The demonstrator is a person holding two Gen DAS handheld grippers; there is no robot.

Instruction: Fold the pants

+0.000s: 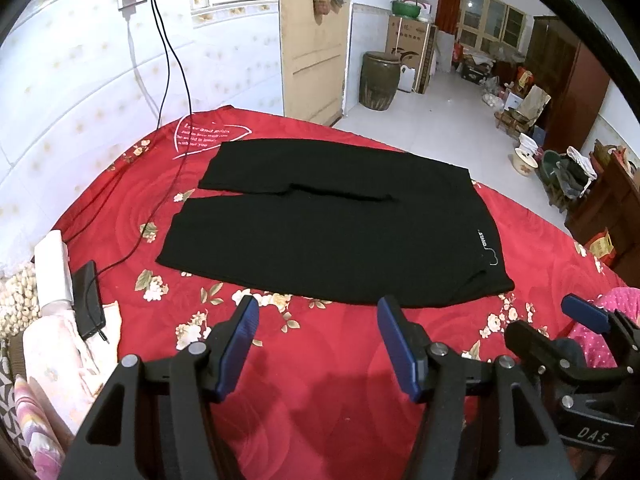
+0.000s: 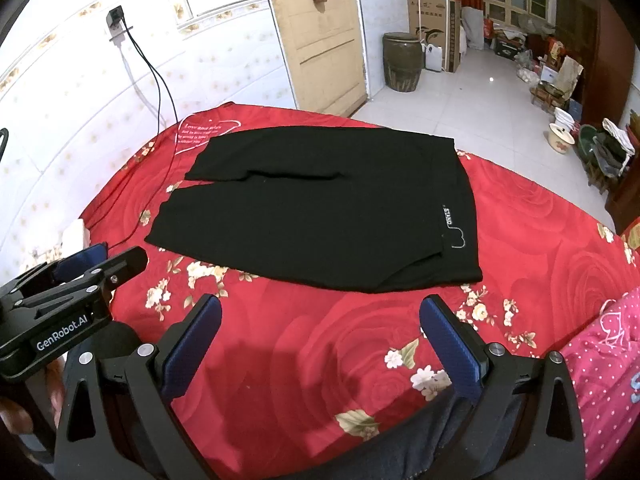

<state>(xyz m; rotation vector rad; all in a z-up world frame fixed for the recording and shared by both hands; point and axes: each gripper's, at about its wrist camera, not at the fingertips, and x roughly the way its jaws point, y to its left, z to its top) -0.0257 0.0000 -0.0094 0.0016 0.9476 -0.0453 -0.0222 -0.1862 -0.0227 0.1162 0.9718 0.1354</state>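
Black pants (image 1: pixel 320 232) lie flat on a red floral bedspread (image 1: pixel 320 360), legs pointing left, waistband with white lettering to the right; they also show in the right wrist view (image 2: pixel 320 216). My left gripper (image 1: pixel 318 312) is open and empty, just short of the pants' near edge. My right gripper (image 2: pixel 320 312) is open and empty, also short of the near edge. The right gripper shows at the lower right of the left wrist view (image 1: pixel 560 320); the left gripper shows at the left of the right wrist view (image 2: pixel 104 256).
A black phone (image 1: pixel 90 300) on a charging cable and a white box (image 1: pixel 52 268) lie at the bed's left edge. A pink dotted cloth (image 2: pixel 608 360) lies at the right. Beyond the bed are a tiled wall, a door and a cluttered floor.
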